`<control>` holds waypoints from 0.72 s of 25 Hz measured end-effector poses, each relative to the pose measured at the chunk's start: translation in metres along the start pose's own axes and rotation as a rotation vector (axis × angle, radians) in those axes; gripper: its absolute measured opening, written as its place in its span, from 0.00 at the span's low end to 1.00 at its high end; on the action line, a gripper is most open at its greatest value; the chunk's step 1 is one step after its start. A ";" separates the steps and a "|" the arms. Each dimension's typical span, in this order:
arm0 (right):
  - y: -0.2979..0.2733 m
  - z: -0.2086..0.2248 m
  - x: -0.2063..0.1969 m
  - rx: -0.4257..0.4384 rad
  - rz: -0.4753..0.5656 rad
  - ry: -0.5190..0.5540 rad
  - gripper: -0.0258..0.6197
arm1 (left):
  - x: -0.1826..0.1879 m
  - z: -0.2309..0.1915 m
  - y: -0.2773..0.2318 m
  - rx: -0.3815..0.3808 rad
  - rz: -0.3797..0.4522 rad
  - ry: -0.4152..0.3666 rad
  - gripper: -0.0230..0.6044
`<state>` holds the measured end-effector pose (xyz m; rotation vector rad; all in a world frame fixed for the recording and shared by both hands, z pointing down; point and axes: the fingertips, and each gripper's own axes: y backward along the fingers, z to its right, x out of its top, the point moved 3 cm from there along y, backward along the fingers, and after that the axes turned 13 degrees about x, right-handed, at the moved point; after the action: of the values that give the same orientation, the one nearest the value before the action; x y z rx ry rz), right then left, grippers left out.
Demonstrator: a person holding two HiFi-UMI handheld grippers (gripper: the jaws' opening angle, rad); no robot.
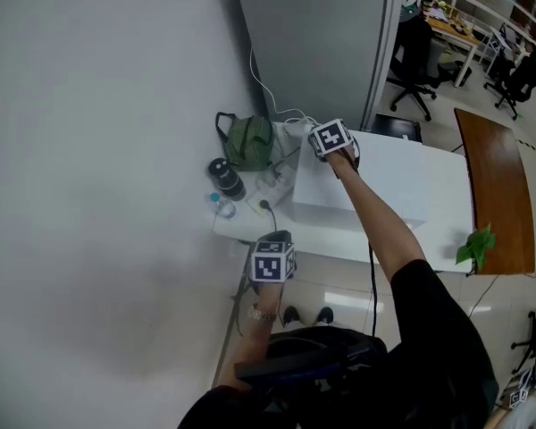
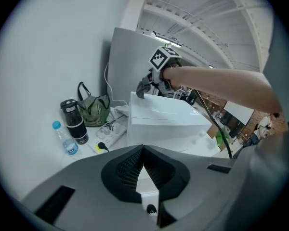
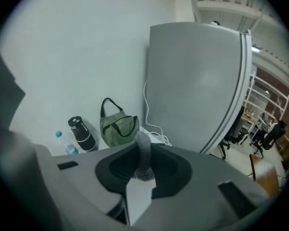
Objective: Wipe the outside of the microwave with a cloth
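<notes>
Wiping the top: my right gripper point(image 3: 143, 163) jaws clamp the grey cloth point(image 3: 144, 148) at the microwave point(image 2: 161, 117) top's back edge, left gripper point(image 2: 143, 153) jaws closed, empty; next I'd sweep across

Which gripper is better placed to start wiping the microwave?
Right. The right gripper pinches the grey cloth at the top of the microwave; the left gripper is empty, back by the table edge.
</notes>
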<state>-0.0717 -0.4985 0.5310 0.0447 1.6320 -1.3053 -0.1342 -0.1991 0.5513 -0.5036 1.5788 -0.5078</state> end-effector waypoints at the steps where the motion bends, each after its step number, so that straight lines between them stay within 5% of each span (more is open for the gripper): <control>1: -0.016 -0.001 0.001 -0.001 -0.037 -0.005 0.14 | 0.000 -0.007 0.001 0.017 0.000 0.011 0.02; 8: -0.051 0.049 -0.020 -0.007 -0.115 -0.069 0.14 | 0.006 -0.036 -0.002 0.079 -0.010 0.035 0.02; 14: 0.012 0.142 -0.084 -0.145 -0.198 -0.185 0.14 | 0.022 -0.014 -0.027 0.026 -0.034 0.006 0.02; 18: 0.078 0.208 -0.132 -0.228 -0.146 -0.278 0.14 | 0.041 0.012 -0.046 -0.028 -0.029 -0.033 0.02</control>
<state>0.1753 -0.5534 0.5858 -0.3848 1.5534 -1.1659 -0.1241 -0.2608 0.5458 -0.5537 1.5508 -0.4977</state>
